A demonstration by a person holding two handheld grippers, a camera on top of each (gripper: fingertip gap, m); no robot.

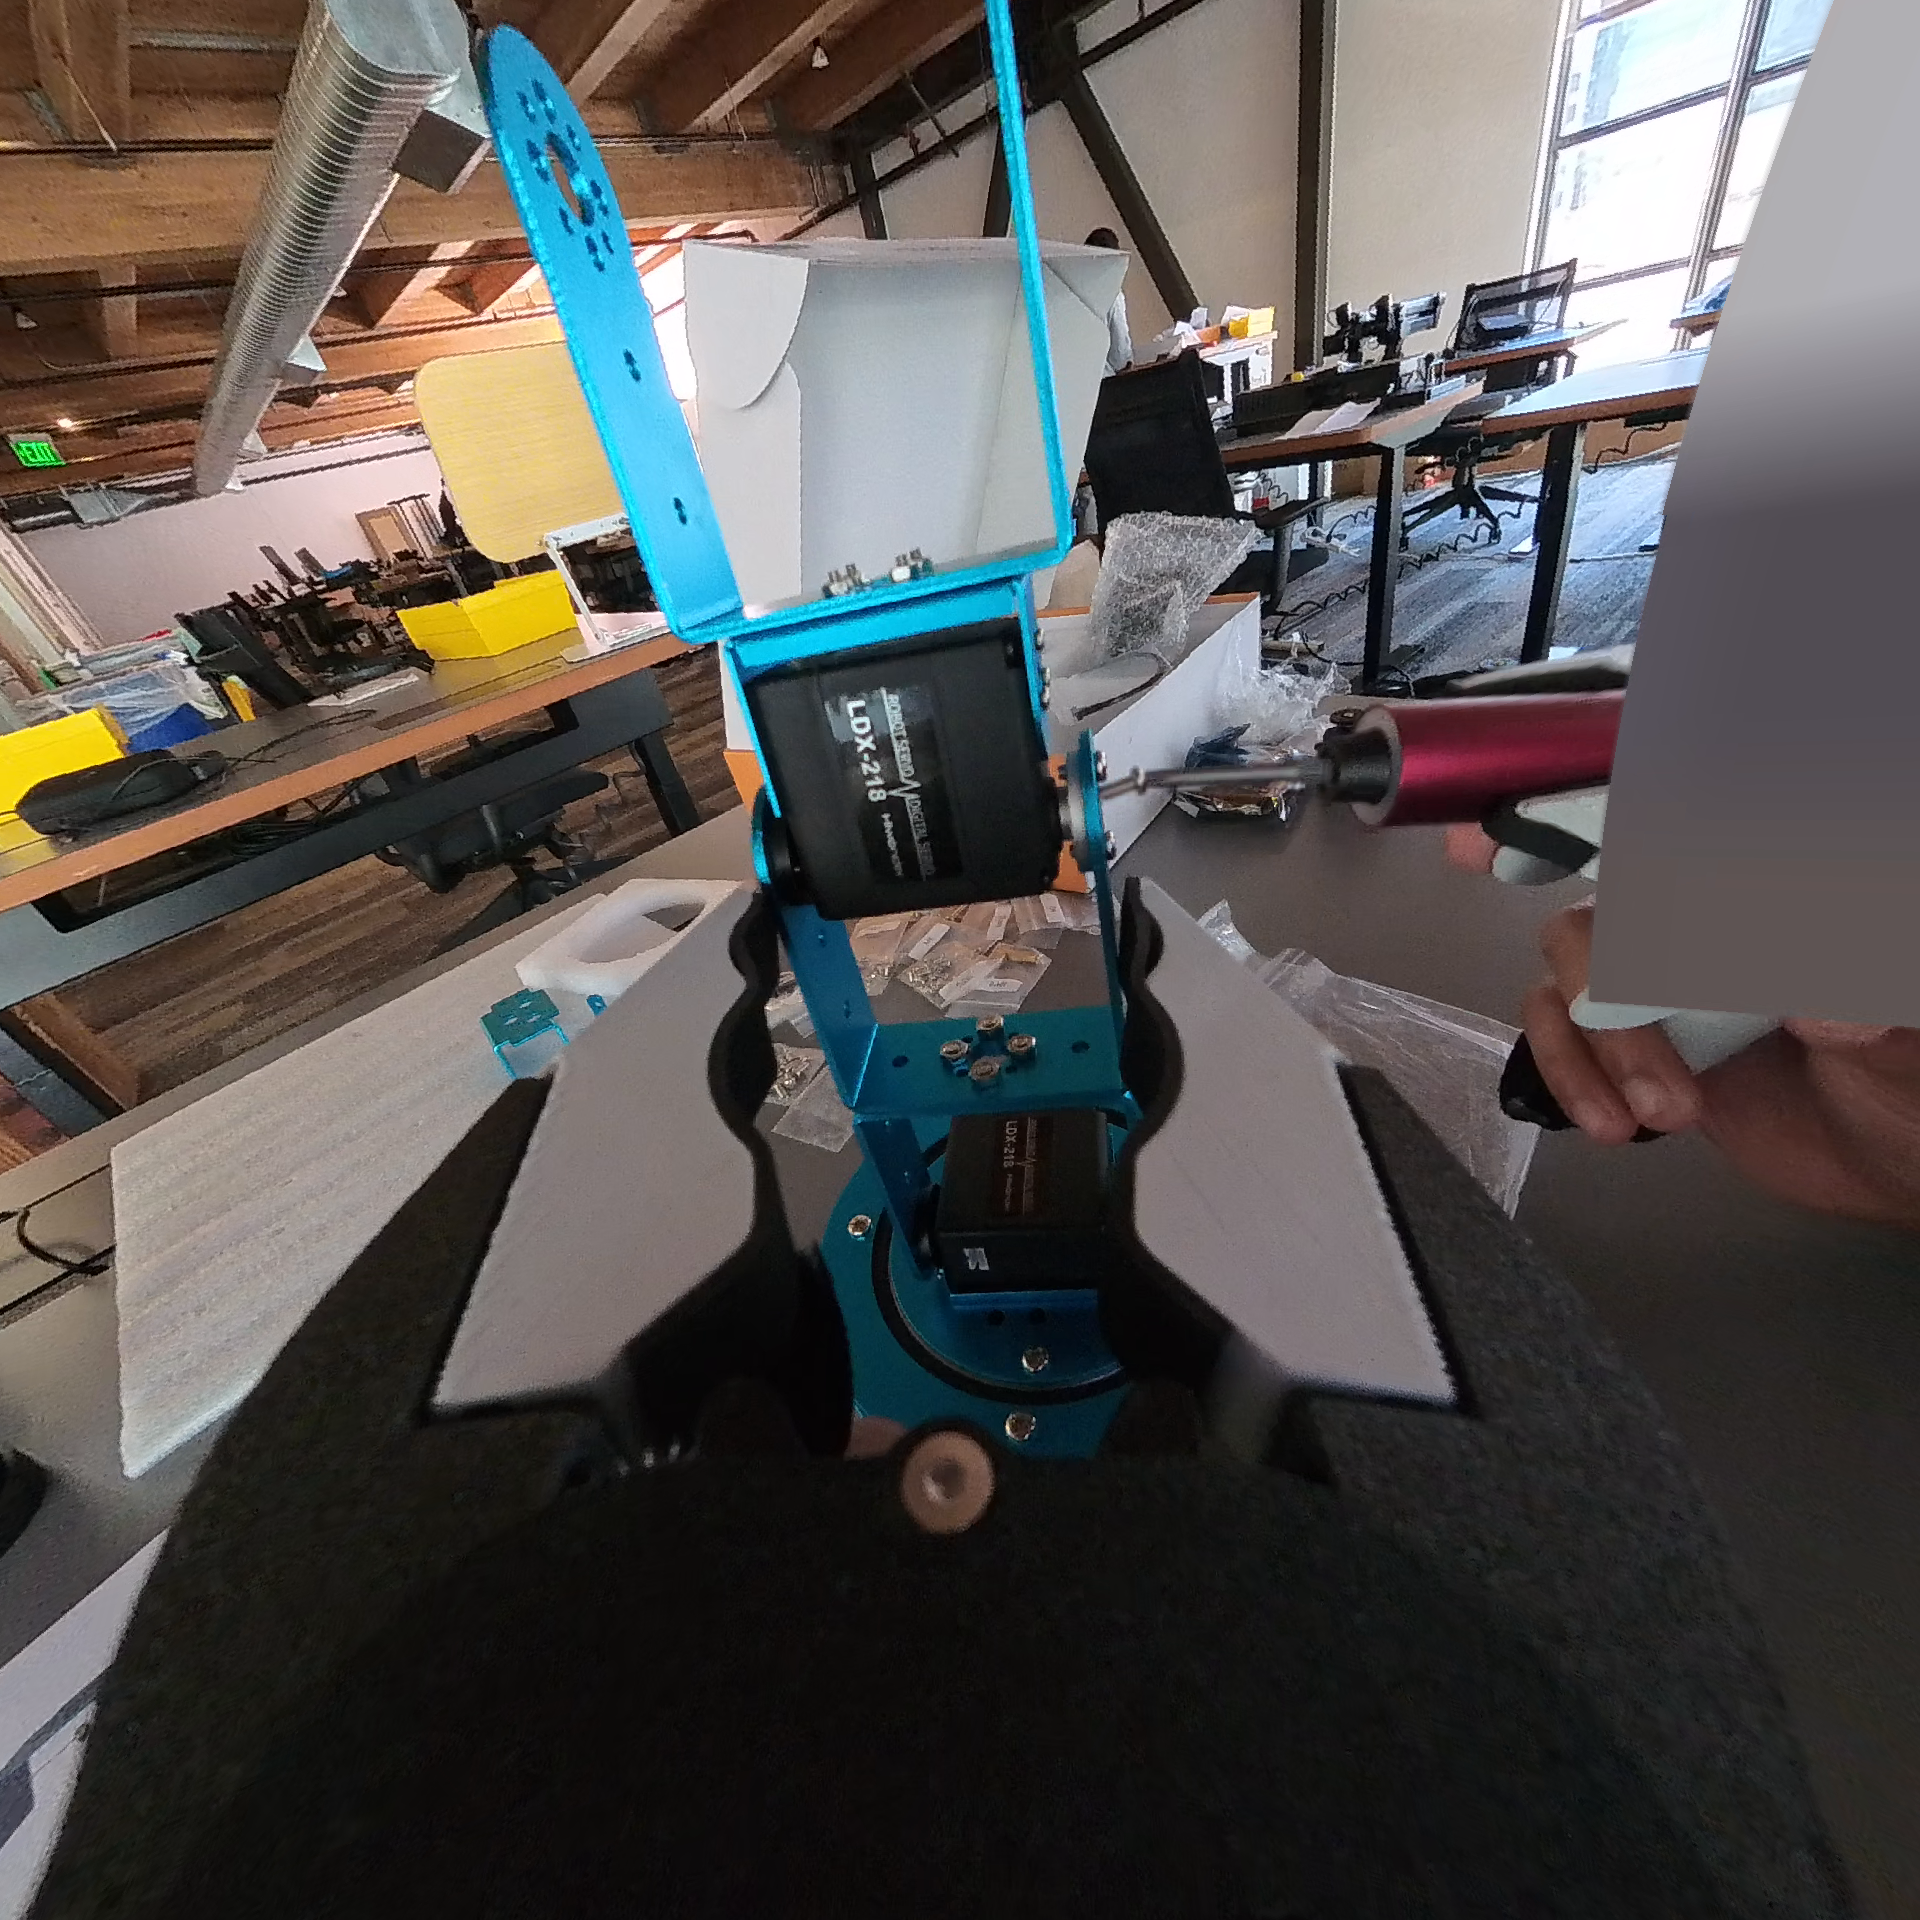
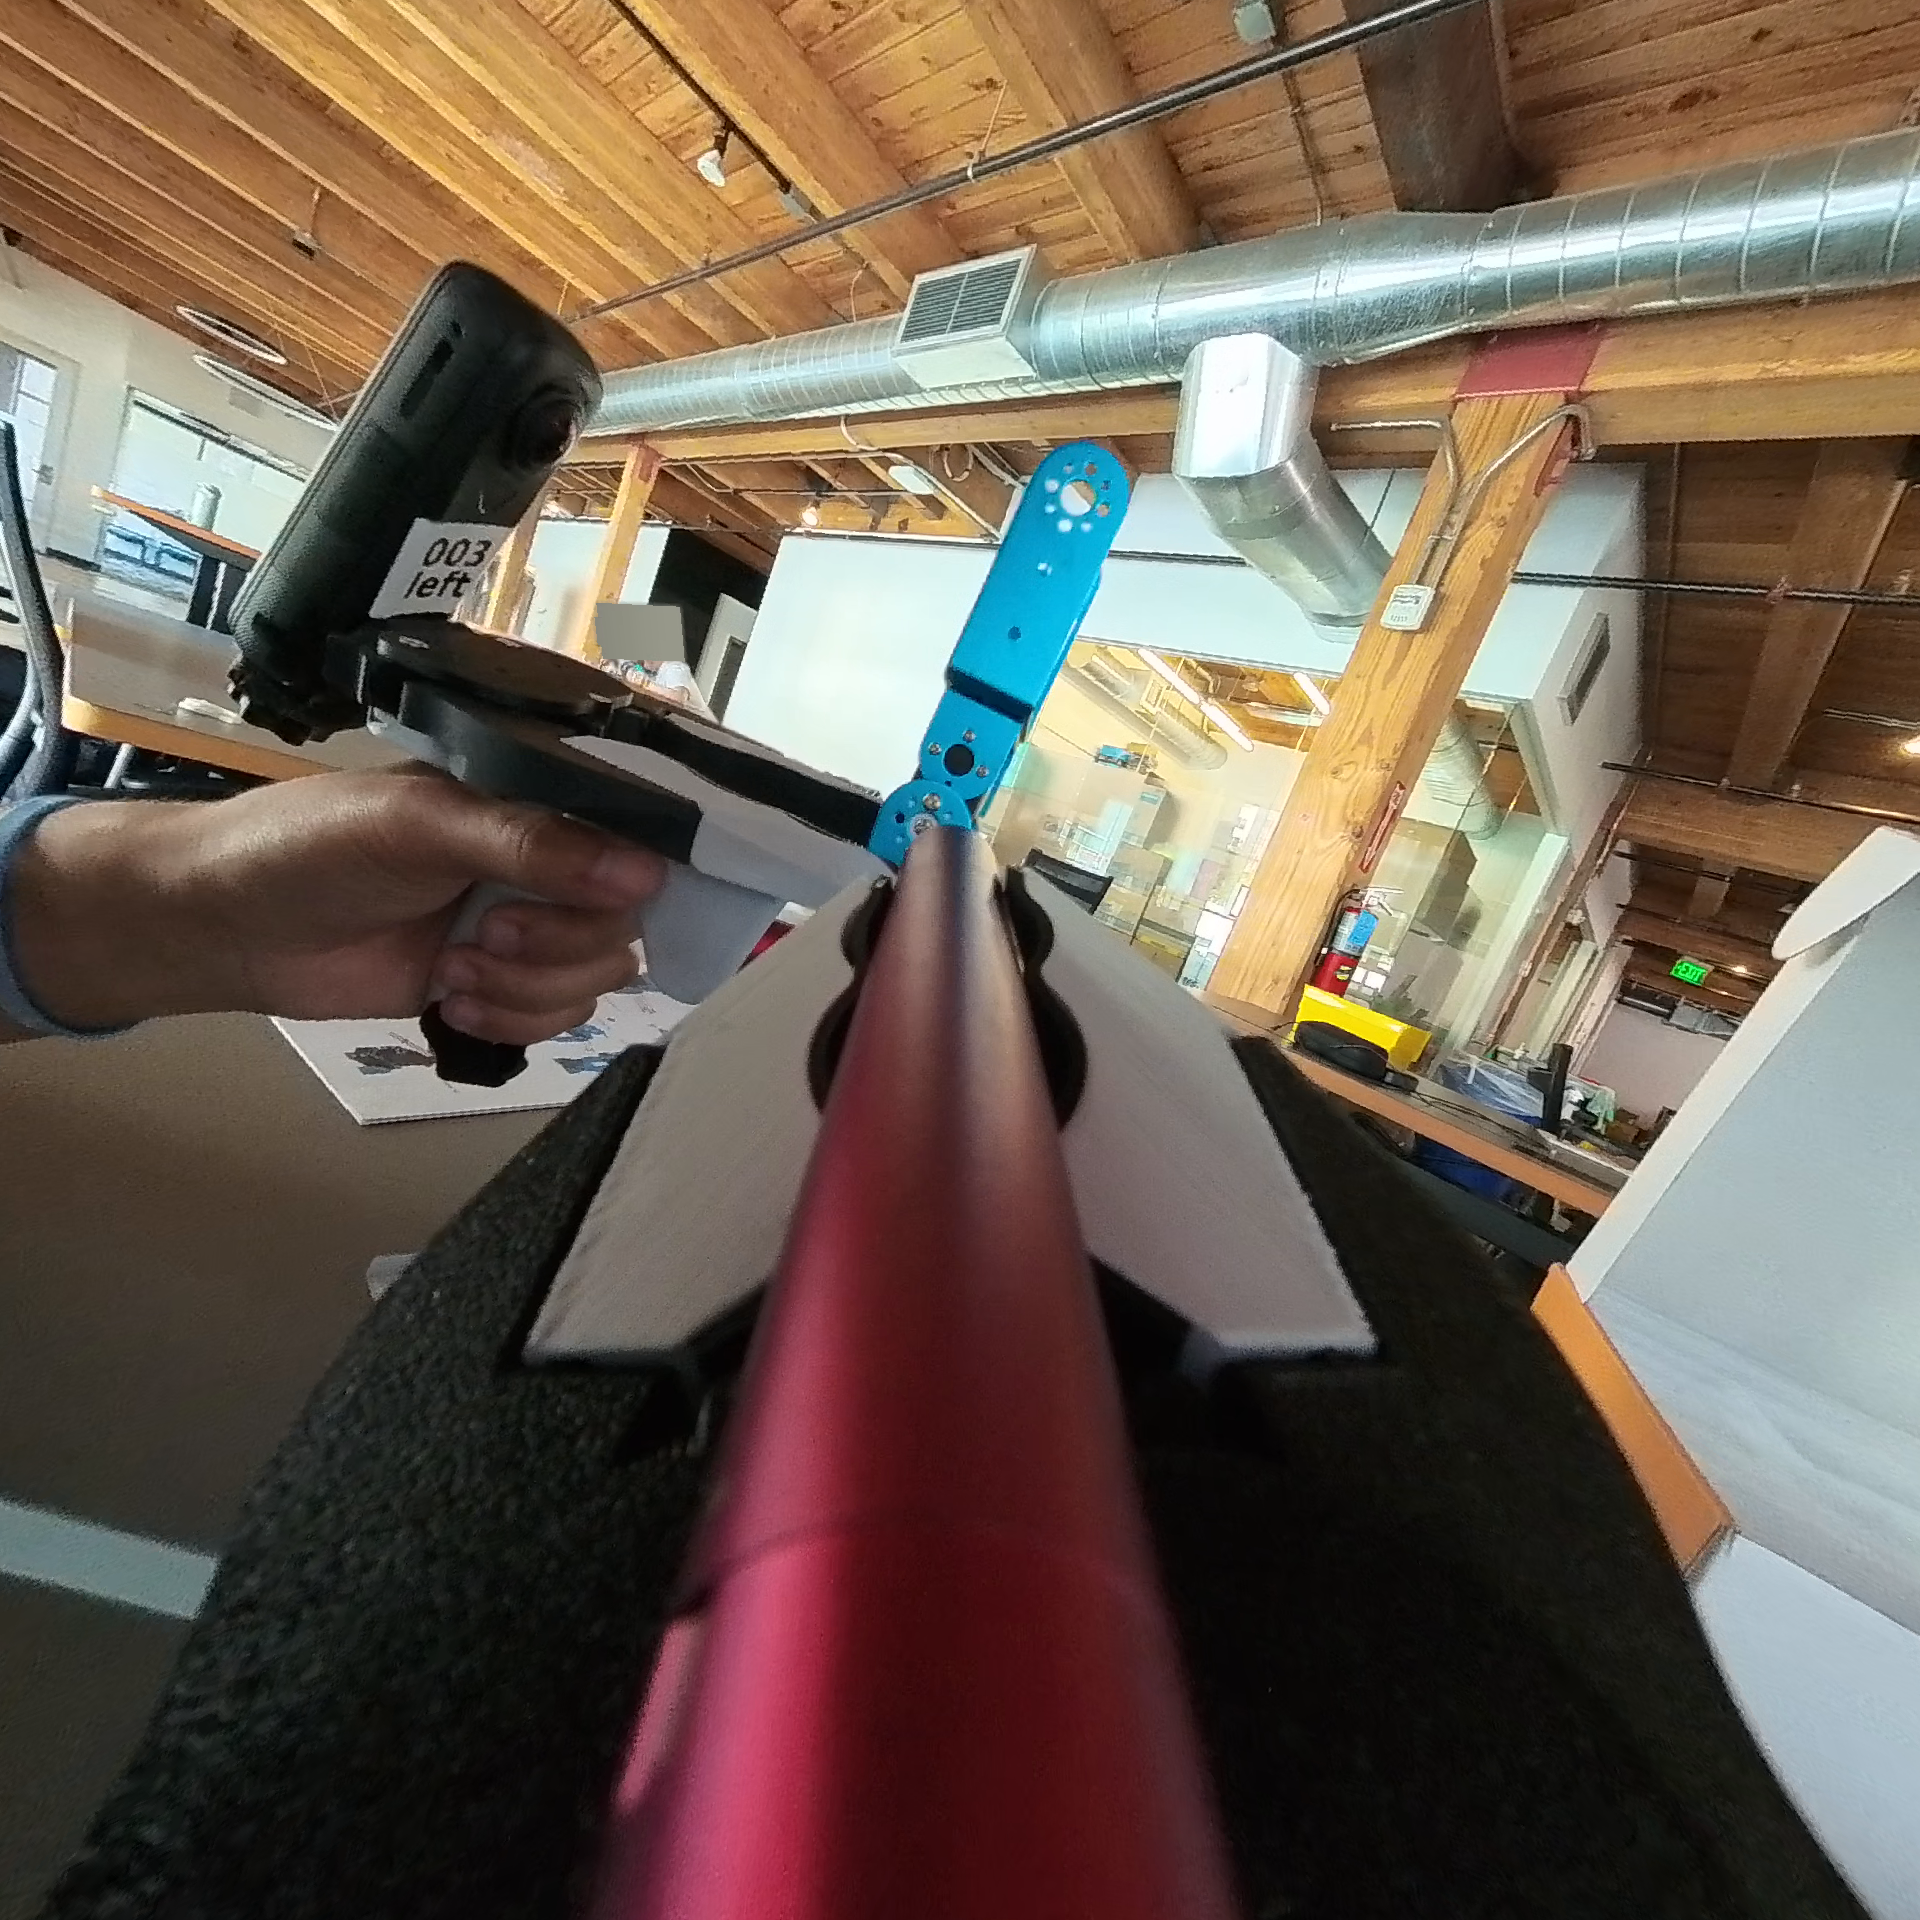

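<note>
My left gripper (image 1: 940, 1029) is shut on the lower blue bracket of a blue robot arm assembly (image 1: 977, 1049), which stands up from a round blue base (image 1: 987, 1351). A black servo (image 1: 904, 769) sits in the upper bracket, and a tall U-shaped blue bracket (image 1: 582, 291) rises above it. My right gripper (image 2: 940, 914) is shut on a red electric screwdriver (image 2: 914, 1351). In the left wrist view the screwdriver (image 1: 1496, 758) comes in from the right with its bit tip (image 1: 1132, 779) against the side of the bracket next to the servo. The assembly also shows in the right wrist view (image 2: 1039, 603).
A white cardboard box (image 1: 894, 416) stands open behind the assembly. Small bags of screws (image 1: 966, 956) and plastic bags (image 1: 1382, 1029) lie on the grey table. A white foam sheet (image 1: 312, 1164) lies at left. A person's hands hold both gripper handles (image 2: 343, 894).
</note>
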